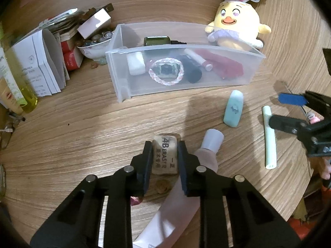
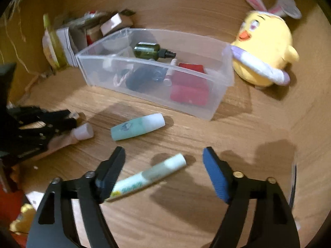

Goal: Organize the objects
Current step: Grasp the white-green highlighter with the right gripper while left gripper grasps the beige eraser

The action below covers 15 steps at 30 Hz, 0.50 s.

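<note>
Nearest the viewer, the left gripper (image 1: 164, 152) pinches an eraser (image 1: 164, 157) between its two fingers (image 1: 147, 159), the block lying on the wooden worktop (image 1: 82, 128) well in front of the clear plastic bin (image 1: 180, 70). Just beside the eraser, on the side toward the right gripper, lies a pink tube with a white cap (image 1: 211, 144), partly under the left fingers. The right gripper (image 2: 163, 171) hangs with its fingers spread wide on either side of a slim white-and-green stick (image 2: 149, 177), which lies flat on the worktop between them; the pads do not press on it. Between that stick and the bin lies a stubby mint-green tube (image 2: 137, 129), also flat, clear of the bin's front wall. The bin itself stands farther back and holds a dark green bottle (image 2: 146, 50), a black cylinder (image 1: 191, 70), a braided pink-and-white ring (image 1: 166, 72), a white block (image 1: 135, 63) and red items (image 2: 190, 86). At the bin's far right corner sits a yellow plush chick with rabbit ears (image 1: 238, 26). To the bin's left stand booklets (image 1: 41, 62) and a bowl of glass beads (image 1: 95, 43).
</note>
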Each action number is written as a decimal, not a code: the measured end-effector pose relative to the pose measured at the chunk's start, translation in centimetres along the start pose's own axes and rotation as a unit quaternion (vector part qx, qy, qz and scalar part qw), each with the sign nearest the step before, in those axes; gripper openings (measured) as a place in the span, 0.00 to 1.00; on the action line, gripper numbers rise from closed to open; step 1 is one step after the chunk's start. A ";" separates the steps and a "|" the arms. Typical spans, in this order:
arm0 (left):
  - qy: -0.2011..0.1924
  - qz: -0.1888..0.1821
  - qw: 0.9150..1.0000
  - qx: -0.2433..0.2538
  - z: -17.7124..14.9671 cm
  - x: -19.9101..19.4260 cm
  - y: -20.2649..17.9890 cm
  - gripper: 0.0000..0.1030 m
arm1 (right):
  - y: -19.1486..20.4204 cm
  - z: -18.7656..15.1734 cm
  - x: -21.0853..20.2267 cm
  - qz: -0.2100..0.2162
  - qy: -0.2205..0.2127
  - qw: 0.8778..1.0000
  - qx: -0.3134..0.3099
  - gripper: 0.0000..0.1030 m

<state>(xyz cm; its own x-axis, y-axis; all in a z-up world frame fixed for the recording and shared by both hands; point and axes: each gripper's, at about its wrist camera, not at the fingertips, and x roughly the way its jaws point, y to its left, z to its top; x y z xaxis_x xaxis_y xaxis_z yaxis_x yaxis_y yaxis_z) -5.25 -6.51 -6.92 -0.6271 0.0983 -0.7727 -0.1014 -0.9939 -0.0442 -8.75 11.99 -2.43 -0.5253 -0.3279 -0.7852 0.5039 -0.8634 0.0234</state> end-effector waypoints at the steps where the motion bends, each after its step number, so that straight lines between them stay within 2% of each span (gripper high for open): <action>1: -0.002 0.001 1.000 0.001 0.0 -0.1 0.0 0.23 | -0.1 -0.2 -0.2 0.001 0.000 1.000 0.008 0.78; 9: -0.019 0.011 1.000 0.007 -0.2 -0.8 -0.3 0.23 | 2.1 -1.3 2.0 -0.007 0.038 0.999 0.004 0.79; 13: -0.020 0.006 1.000 0.000 -0.1 -0.9 0.0 0.23 | 2.4 -1.9 1.7 -0.013 0.027 0.999 -0.013 0.71; 15: -0.016 0.005 1.000 0.000 -0.1 -0.8 0.0 0.23 | 2.2 -2.0 1.5 -0.007 0.025 0.999 -0.019 0.60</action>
<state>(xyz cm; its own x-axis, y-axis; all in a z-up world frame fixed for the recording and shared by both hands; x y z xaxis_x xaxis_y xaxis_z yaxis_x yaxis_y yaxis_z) -4.62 -6.61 -6.38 -0.6521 0.0904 -0.7527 -0.0956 -0.9947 -0.0367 -7.08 10.36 -4.83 -0.4983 -0.2953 -0.8152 0.5231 -0.8522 -0.0110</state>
